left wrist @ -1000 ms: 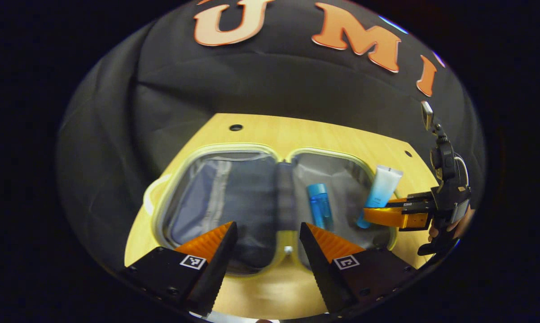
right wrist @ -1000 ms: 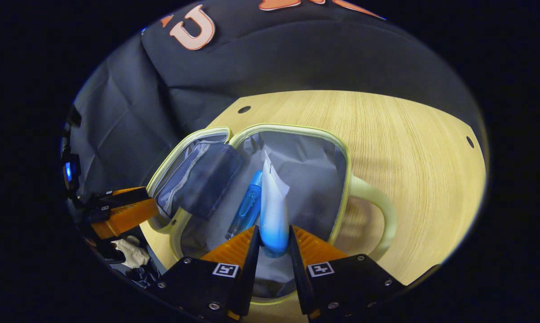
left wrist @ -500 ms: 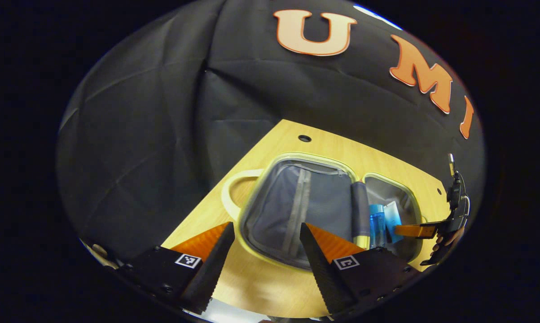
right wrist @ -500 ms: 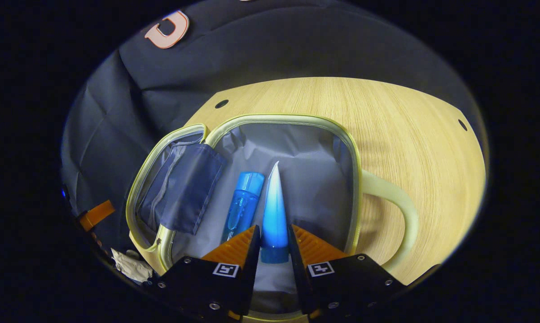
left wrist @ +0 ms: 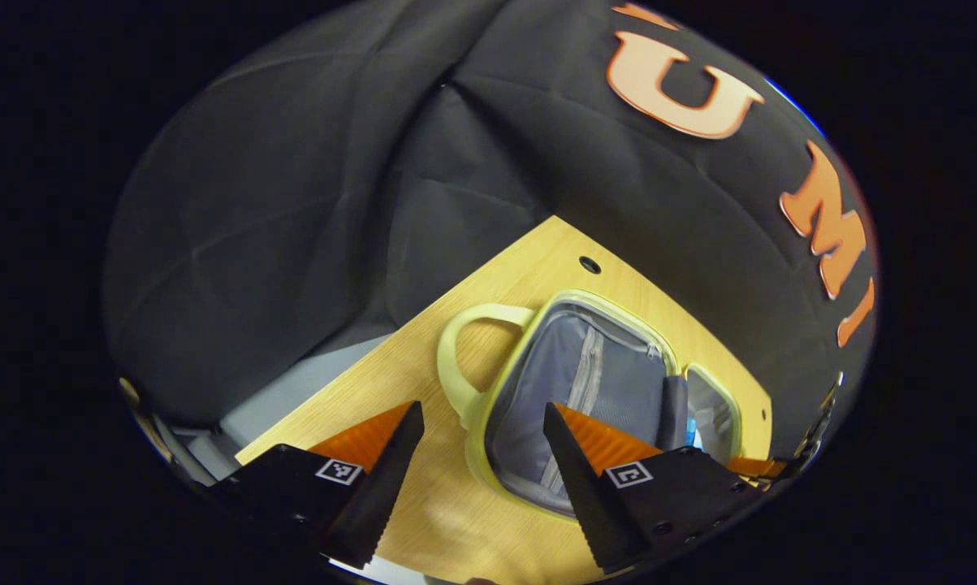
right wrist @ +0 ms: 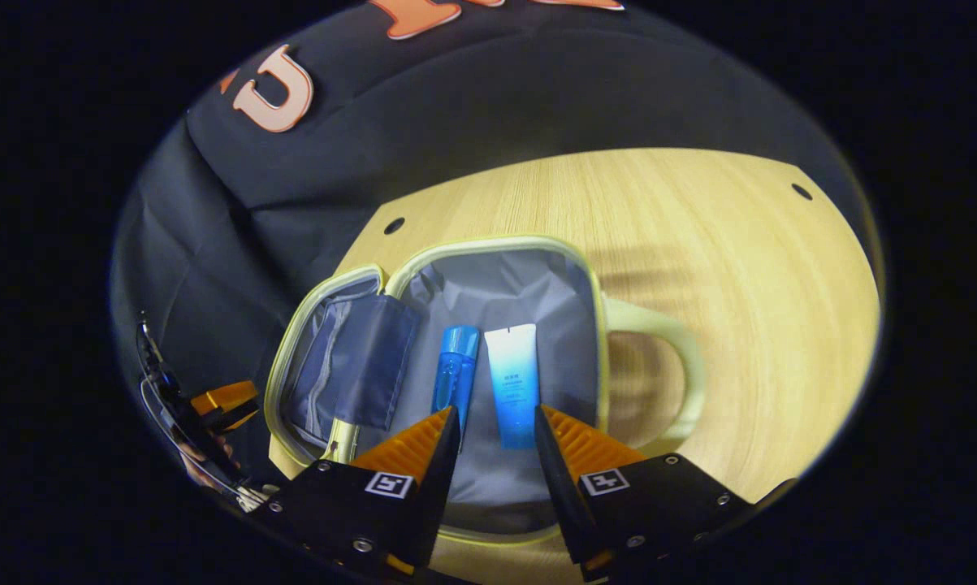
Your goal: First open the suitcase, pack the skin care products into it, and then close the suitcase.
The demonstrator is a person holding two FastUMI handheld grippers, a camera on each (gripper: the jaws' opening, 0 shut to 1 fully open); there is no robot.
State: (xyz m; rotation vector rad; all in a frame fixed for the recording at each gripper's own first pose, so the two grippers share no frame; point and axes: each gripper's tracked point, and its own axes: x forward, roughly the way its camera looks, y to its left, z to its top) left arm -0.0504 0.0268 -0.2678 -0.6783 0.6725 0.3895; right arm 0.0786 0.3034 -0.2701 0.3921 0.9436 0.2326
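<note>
The pale yellow suitcase [right wrist: 594, 341] lies open flat on the wooden table [right wrist: 740, 260], grey lining up. In its right half a blue bottle [right wrist: 454, 378] and a white-to-blue tube [right wrist: 512, 382] lie side by side. My right gripper [right wrist: 494, 426] hovers open just above the tube's cap end, touching nothing. In the left gripper view the suitcase [left wrist: 488, 414] shows its zipped left half and handle [left wrist: 456, 357]. My left gripper [left wrist: 482, 426] stands open above the near rim by the handle, holding nothing. The left gripper [right wrist: 224, 402] also appears at the far left.
The table's left edge [left wrist: 326, 390] drops off beside the suitcase, with grey floor below. Bare table lies to the right of the right-hand handle [right wrist: 683, 366]. The black cloth wall closes the back.
My right gripper let go of the tube, which now lies flat beside the bottle, and pulled back a little. My left gripper swung left toward the suitcase's handle side.
</note>
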